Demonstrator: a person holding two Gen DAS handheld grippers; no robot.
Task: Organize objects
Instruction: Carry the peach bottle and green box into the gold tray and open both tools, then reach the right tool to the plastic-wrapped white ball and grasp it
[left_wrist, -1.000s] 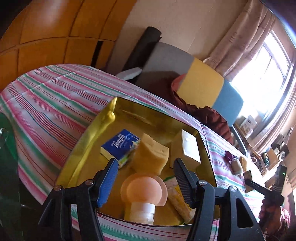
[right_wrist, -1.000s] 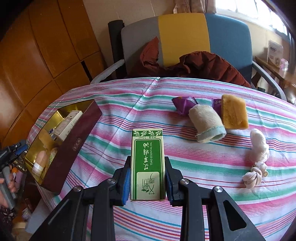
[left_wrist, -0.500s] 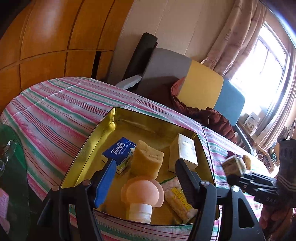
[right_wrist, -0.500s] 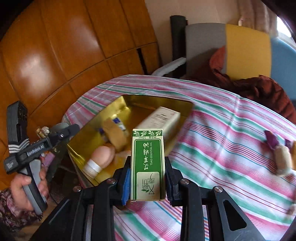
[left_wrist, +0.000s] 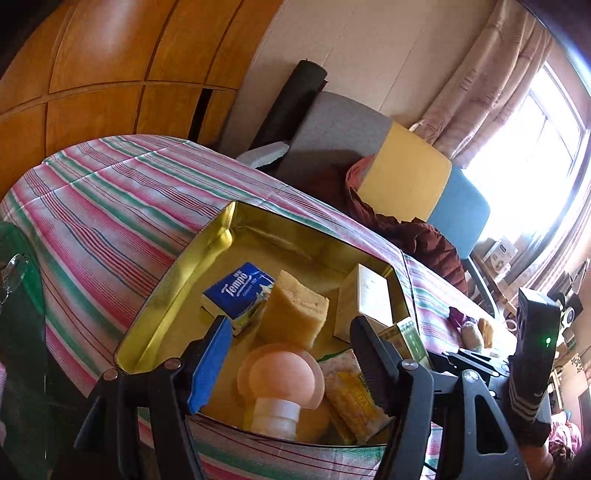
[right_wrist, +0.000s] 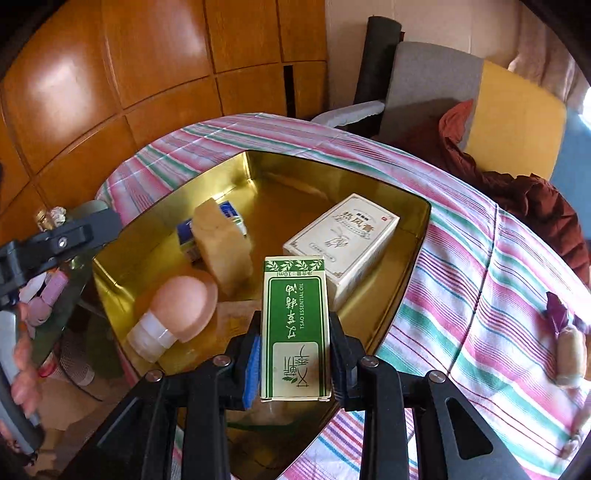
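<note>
Sunlight from the window falls across a round table under a striped tablecloth (right_wrist: 491, 258), pink, green and white, with warm wooden panelling behind it and an armchair (left_wrist: 406, 177) in grey, yellow and blue pushed up to the far side, a dark red garment heaped on its seat. On the cloth sits a gold tin (right_wrist: 421, 218), lid off, its shiny walls catching the light. The right gripper (right_wrist: 293, 354) is clenched on a green essential-oil box (right_wrist: 293, 325), both pads pressed flat against its long sides, the box held upright in the air over the near rim of the tin, its top pointing toward twelve o'clock. Inside the tin, at about one o'clock from the green box, lies a cream carton (right_wrist: 343, 240) with printed characters; at eleven o'clock a yellow sponge (right_wrist: 221, 243) stands against a blue Tempo tissue pack (left_wrist: 238, 291), and at nine o'clock a peach mushroom-shaped bottle (right_wrist: 177, 314) lies on its side with its white cap toward the near wall. A yellow sachet (left_wrist: 351, 398) shows just beside that bottle in the left camera. The left gripper (left_wrist: 291, 365) hangs over the near edge of the tin with its jaws spread wide, grasping nothing and touching nothing. Out on the cloth at three o'clock, well apart from the tin, lie a purple wrapper (right_wrist: 557, 314) and a rolled beige cloth (right_wrist: 570, 354).
</note>
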